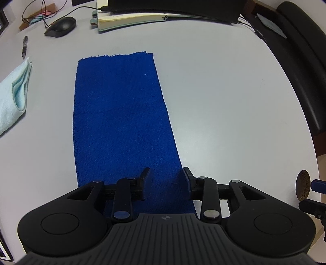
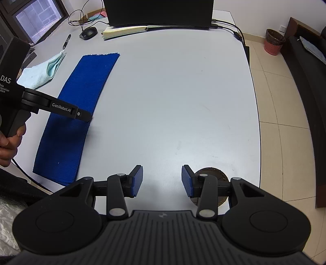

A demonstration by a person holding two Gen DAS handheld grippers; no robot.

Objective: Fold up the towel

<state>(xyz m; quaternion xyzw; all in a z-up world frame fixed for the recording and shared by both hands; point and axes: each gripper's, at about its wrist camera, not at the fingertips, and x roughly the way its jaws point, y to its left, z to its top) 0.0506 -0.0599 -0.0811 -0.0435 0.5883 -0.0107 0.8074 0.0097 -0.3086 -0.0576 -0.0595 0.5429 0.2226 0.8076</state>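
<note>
The white table (image 2: 173, 91) carried the blue towel (image 1: 120, 114), a long flat strip toward its left. The left gripper (image 1: 166, 183) hovered, jaws apart, over the towel's near right edge; best to pinch that near end squarely. The right gripper (image 2: 162, 180) waited, also spread, over bare tabletop. The floor bin (image 2: 274, 41) looked dark-lined, contents unclear.

mouse (image 1: 60, 27), pen (image 1: 24, 46), notebook (image 1: 130, 19), wastebasket (image 2: 274, 41)

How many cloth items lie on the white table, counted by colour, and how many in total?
Dark blue terry towel, a long flat strip: 1
Pale blue folded cloth: 1
Total: 2
</note>
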